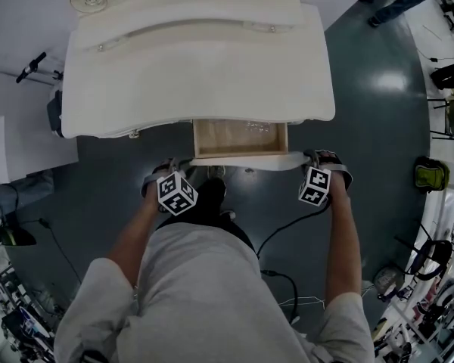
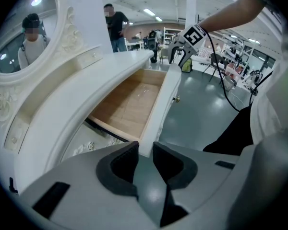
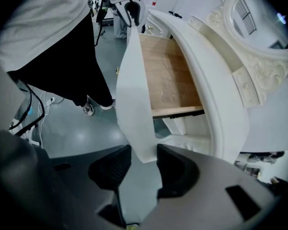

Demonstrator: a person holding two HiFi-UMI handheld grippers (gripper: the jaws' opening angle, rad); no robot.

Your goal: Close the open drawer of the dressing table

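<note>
Right now the drawer (image 1: pixel 240 138) is standing well out of the white dressing table (image 1: pixel 197 66), its pale wooden floor showing and apparently holding nothing. The left hand-held gripper (image 2: pixel 145 150) is clamping the left end of the white drawer front (image 2: pixel 159 107), with the panel's edge sitting between its two dark pads. The right hand-held gripper (image 3: pixel 144 155) is pinching the opposite end in the same way, so both are closing on that one panel and neither is holding anything loose. Both are pointing steeply down at the panel.

The push home looks not yet begun, and two things could be going wrong from here. One jaw of each hand-held gripper is sitting behind the drawer front, on the table side. If the grip is kept all the way in, those jaws are likely to be getting trapped between the panel and the table's frame, leaving the drawer short of shut. The other risk is one hand pushing harder than the other, so that the drawer is skewing on its runners and jamming partway.
</note>
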